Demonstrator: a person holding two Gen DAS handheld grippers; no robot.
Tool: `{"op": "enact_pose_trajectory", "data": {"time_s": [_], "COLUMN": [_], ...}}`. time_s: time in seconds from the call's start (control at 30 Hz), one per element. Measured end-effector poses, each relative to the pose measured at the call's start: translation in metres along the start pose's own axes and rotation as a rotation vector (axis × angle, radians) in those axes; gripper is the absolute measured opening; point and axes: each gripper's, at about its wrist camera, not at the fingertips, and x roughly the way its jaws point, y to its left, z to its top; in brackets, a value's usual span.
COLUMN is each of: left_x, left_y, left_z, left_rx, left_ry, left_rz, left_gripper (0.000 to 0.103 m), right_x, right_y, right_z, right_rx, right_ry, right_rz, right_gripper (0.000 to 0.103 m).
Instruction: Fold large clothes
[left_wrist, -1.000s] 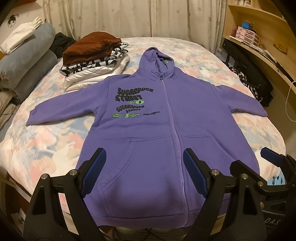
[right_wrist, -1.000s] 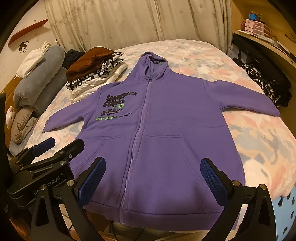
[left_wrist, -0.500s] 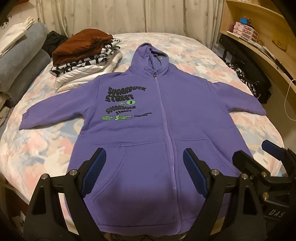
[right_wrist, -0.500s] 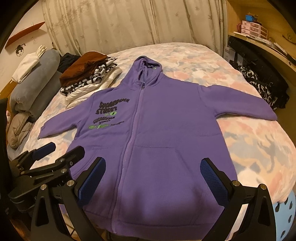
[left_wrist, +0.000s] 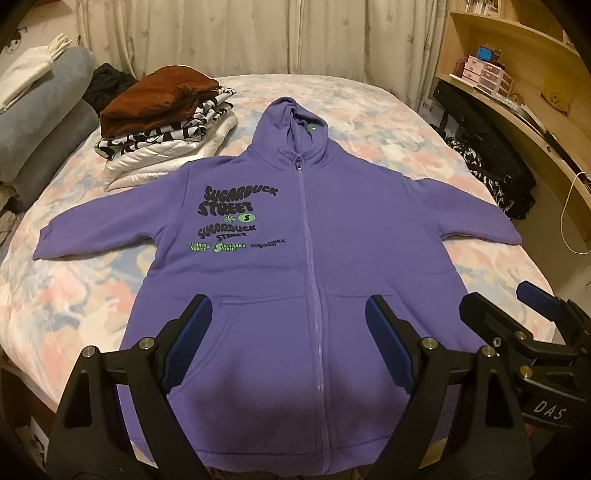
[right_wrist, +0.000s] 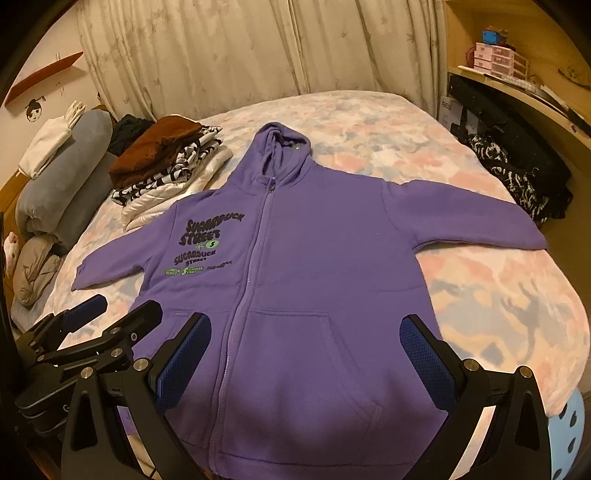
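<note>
Bedroom setup here: curtains along the back, a wooden shelf unit off to one side, and a bed (left_wrist: 369, 122) with a pastel floral cover doing duty as my work surface. The purple zip hoodie (left_wrist: 310, 258) lies face up in the middle of it, zipped shut, hood pointing at the curtains, both sleeves spread straight out, hem at the near edge. That flat, symmetric layout looks deliberate to me, since it gives clean lines for folding the sleeves in. A stack of folded clothes (left_wrist: 166, 125) sits near the far corner, close to one sleeve but clear of it, so I'd guess that's where finished pieces go. My left hand-held gripper (left_wrist: 288, 339) hovers above the hem with its jaws spread wide and nothing between the pads; the right hand-held gripper (right_wrist: 306, 350) is the same, wide apart and empty, over the pocket area. Both are side by side at the bottom edge, so nothing's folded yet.
</note>
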Motion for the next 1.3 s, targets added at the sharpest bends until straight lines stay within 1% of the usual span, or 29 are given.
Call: {"op": "enact_pose_trajectory", "data": {"time_s": [0.23,0.37,0.47,0.57,0.77,0.87,1.07,1.17,1.3], "left_x": [-0.024,-0.035,-0.042,-0.046,-0.054,-0.055,-0.051,-0.047,-0.043], "left_y": [0.000,0.001,-0.001,-0.004,-0.007,-0.008,-0.009,-0.012,-0.021], "left_z": [-0.015,-0.018,-0.019,-0.019,-0.018,-0.017,-0.011,-0.002,0.014], "left_rx": [0.051,0.060,0.064,0.076,0.068,0.071,0.069,0.077,0.094], "left_ry": [-0.013,-0.030,-0.041,-0.045,-0.055,-0.058,-0.040,-0.031,-0.047], "left_rz": [-0.011,-0.011,-0.009,0.000,0.003,0.011,0.008,0.013,0.025], "left_gripper": [0.084,0.084,0.084,0.084,0.084,0.084,0.084,0.084,0.084], "right_x": [-0.024,-0.041,-0.051,-0.062,-0.074,-0.073,-0.069,-0.065,-0.068], "right_y": [0.002,0.006,0.011,0.013,0.011,0.011,0.014,0.015,0.018], "right_z": [-0.025,-0.034,-0.038,-0.040,-0.035,-0.029,-0.022,-0.016,-0.002], "right_rx": [0.040,0.048,0.048,0.036,0.039,0.038,0.028,0.011,-0.043], "right_ry": [0.002,-0.029,-0.036,-0.067,-0.066,-0.067,-0.028,-0.022,-0.051], "right_rz": [0.024,0.021,0.022,0.020,0.055,0.063,0.086,0.064,0.003], "right_gripper": [0.103,0.103,0.103,0.103,0.103,0.103,0.103,0.103,0.103]}}
